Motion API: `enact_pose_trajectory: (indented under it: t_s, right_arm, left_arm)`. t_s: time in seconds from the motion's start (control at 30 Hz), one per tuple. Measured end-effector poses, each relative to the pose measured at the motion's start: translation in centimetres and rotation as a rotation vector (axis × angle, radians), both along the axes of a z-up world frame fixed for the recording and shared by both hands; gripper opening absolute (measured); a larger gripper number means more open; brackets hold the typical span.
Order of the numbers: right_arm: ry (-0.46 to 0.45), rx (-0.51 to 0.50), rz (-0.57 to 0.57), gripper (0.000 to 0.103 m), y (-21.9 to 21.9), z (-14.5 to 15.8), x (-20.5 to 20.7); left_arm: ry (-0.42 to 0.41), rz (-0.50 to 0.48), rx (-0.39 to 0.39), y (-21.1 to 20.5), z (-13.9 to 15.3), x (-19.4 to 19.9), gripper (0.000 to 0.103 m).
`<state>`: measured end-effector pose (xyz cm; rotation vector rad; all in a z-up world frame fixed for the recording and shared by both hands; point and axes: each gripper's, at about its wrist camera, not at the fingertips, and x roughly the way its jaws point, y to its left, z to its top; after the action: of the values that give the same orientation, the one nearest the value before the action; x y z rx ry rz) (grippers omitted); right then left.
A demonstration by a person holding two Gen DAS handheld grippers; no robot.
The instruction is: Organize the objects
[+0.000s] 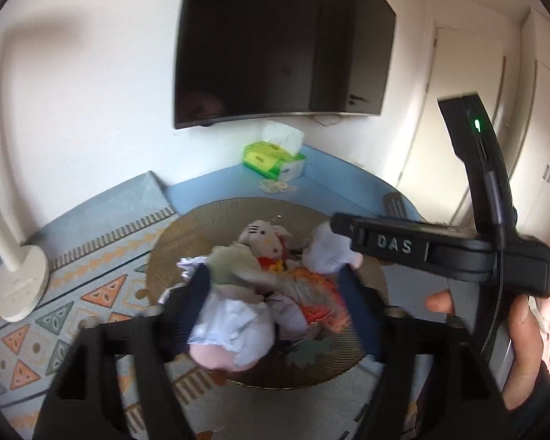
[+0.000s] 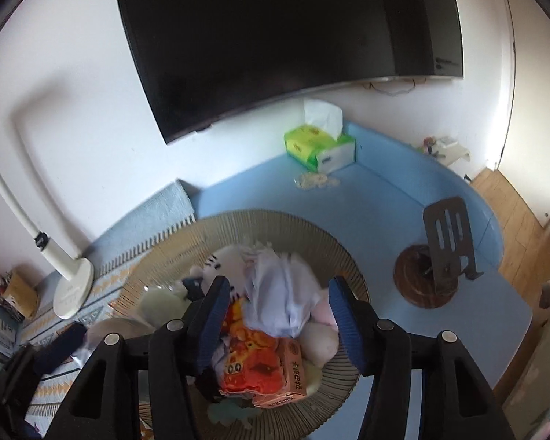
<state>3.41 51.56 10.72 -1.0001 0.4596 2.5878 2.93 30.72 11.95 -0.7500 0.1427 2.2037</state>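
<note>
- Jaws of the left gripper [image 1: 271,286] are seen standing wide, and nothing is pressed by the pads; a pale plush toy with a pink end [image 1: 231,324] lies below and between them, on top of the pile.
- Jaws of the right gripper [image 2: 275,315] are held partly apart, with no grip on anything; an orange snack packet [image 2: 255,361] and a crumpled white bag [image 2: 284,293] are seen between and just beyond them.
- The task's things are gathered in a round woven basket [image 1: 198,220] on the floor, ahead of and below both pairs of jaws; a white cat plush [image 1: 260,238] sits at the far side of the heap.
- A risk is judged at the heap itself: it is piled loosely above the rim, so a nudge from either jaw could tip the pale plush toy or the snack packet over the basket edge onto the patterned rug [image 1: 55,315].
- A collision is possible, since the right gripper is seen crossing just beyond the left jaws in the left wrist view; both are crowded over the same basket.
- A tissue box [image 2: 319,145] stays well beyond the jaws on the blue mat [image 2: 385,198], apart from the basket; it may be left unsorted.
- A dark stand [image 2: 445,253] to the right of the right jaws could be knocked by a wide swing.
</note>
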Motion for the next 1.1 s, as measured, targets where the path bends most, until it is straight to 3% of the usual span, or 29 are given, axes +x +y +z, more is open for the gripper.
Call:
enact_pose_trajectory:
  t_s: [0.13, 0.27, 0.5, 0.63, 0.77, 0.87, 1.1]
  right_arm:
    - [0.033, 0.004, 0.023, 0.055, -1.6, 0.9, 1.2]
    - [0.119, 0.070, 0.134, 0.055, -7.8, 3.9, 1.8]
    - [0.242, 0.095, 0.393, 0.056, -19.8, 5.6, 1.4]
    - [0.171, 0.096, 0.492, 0.056, -25.4, 1.4, -0.9]
    - [0.037, 0.053, 0.576, 0.056, -29.0, -5.5, -3.3]
    - [-0.030, 0.108, 0.583, 0.056, -30.5, -8.7, -4.3]
    - [-0.128, 0.137, 0.543, 0.056, -29.7, -11.7, -6.0]
  left_arm:
    - [0.012, 0.086, 0.053, -4.2, 0.9, 0.0, 0.079]
    - [0.071, 0.246, 0.063, -10.9, 1.8, 1.0, 0.082]
    - [0.068, 0.523, -0.038, -20.8, 1.0, 0.9, 0.082]
    - [0.064, 0.645, -0.093, -24.9, -2.2, 0.2, 0.082]
    - [-0.056, 0.693, -0.109, -27.0, -7.4, -1.9, 0.082]
    - [-0.134, 0.711, -0.082, -27.9, -9.7, -3.0, 0.082]
    - [-0.180, 0.745, -0.134, -27.9, -11.7, -3.9, 0.082]
